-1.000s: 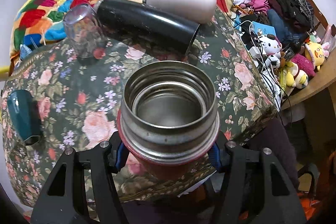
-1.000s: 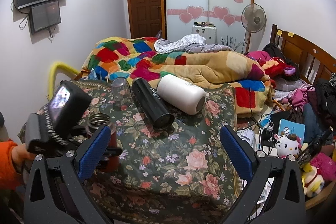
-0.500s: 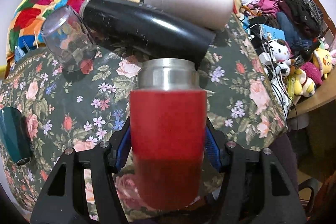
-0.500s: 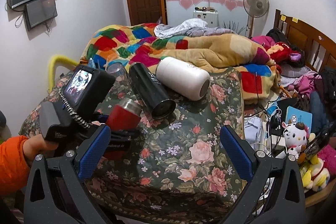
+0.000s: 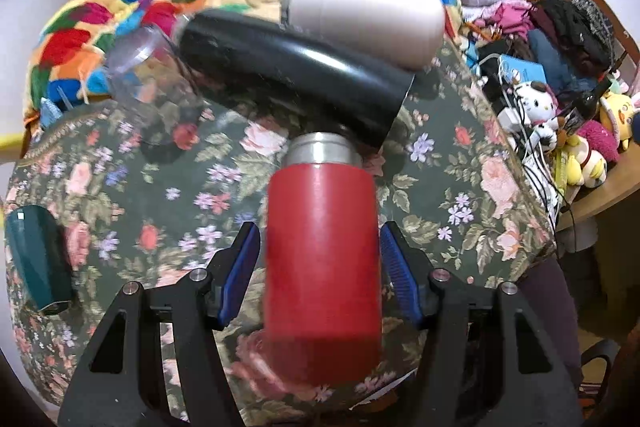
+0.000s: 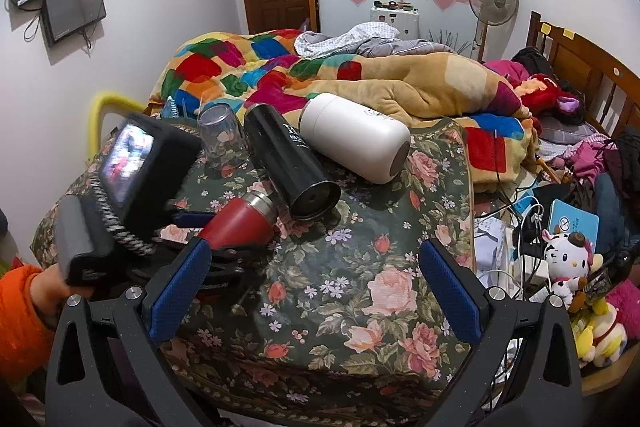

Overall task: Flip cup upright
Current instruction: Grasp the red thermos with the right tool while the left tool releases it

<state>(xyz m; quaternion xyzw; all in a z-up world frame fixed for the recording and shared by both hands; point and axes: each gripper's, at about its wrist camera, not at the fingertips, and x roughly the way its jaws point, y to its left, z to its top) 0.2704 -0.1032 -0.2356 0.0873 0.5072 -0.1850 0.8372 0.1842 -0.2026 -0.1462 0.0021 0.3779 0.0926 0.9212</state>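
A: Left wrist view. What sits between the fingers of the left tool (image 5: 320,267)?

B: The red cup (image 5: 322,255), a red flask with a steel neck. It lies lengthwise between the blue pads (image 5: 240,267), neck pointing to 12 o'clock. A narrow gap shows on each side of the body, so whether the pads press it or merely flank it cannot be told; the body is blurred.

A: And in the right wrist view?

B: The red cup (image 6: 240,223) appears at 9 o'clock, tilted, its steel neck aimed up toward 2 o'clock and ending just beside the open end of the black flask (image 6: 290,169). The left tool (image 6: 224,259) carries it over the floral cloth (image 6: 360,279) of the worktop.

A: State of the right tool (image 6: 316,283)?

B: Released: fingers spread wide, nothing between them, poised at the near edge of the worktop.

A: Neighbouring objects?

B: The black flask lies on its side; the white flask (image 6: 354,137) lies touching it at 1 o'clock; a clear glass (image 6: 222,139) stands inverted at 10 o'clock of the black flask. A dark green cup (image 5: 36,259) lies at 9 o'clock in the left wrist view.
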